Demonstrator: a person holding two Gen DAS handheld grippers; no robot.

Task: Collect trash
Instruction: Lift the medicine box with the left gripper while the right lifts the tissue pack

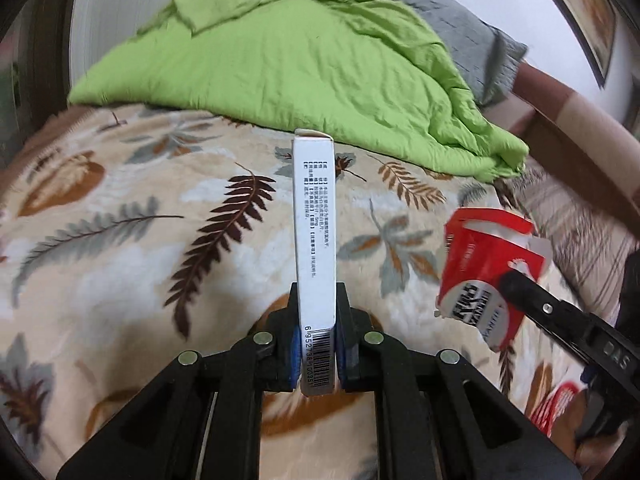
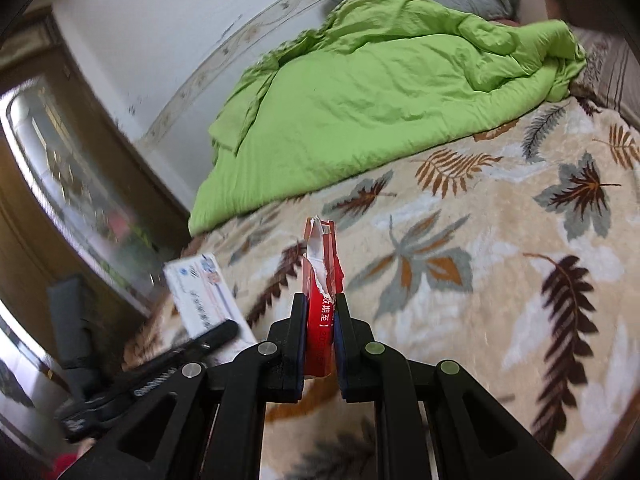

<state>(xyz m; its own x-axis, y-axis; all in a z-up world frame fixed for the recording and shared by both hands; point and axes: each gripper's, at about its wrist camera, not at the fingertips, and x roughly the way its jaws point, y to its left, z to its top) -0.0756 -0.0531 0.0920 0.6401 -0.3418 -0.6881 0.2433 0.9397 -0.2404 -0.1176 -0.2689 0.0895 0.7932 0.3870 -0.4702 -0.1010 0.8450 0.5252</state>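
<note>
My left gripper [image 1: 317, 300] is shut on a thin white carton [image 1: 314, 232] with a barcode, held edge-on above the bed. My right gripper [image 2: 320, 304] is shut on a torn red carton [image 2: 322, 276] and holds it above the bed. In the left wrist view the red carton [image 1: 486, 264] shows at the right, with a finger of the right gripper [image 1: 532, 292] on it. In the right wrist view the white carton [image 2: 200, 296] shows at the lower left, with a finger of the left gripper [image 2: 200, 340] across it.
A leaf-patterned blanket [image 1: 160, 240] covers the bed. A crumpled green quilt [image 1: 300, 64] and a grey pillow [image 1: 460, 36] lie at the far end. A white wall [image 2: 160, 40] and a dark wooden cabinet [image 2: 48, 160] stand to the left of the bed.
</note>
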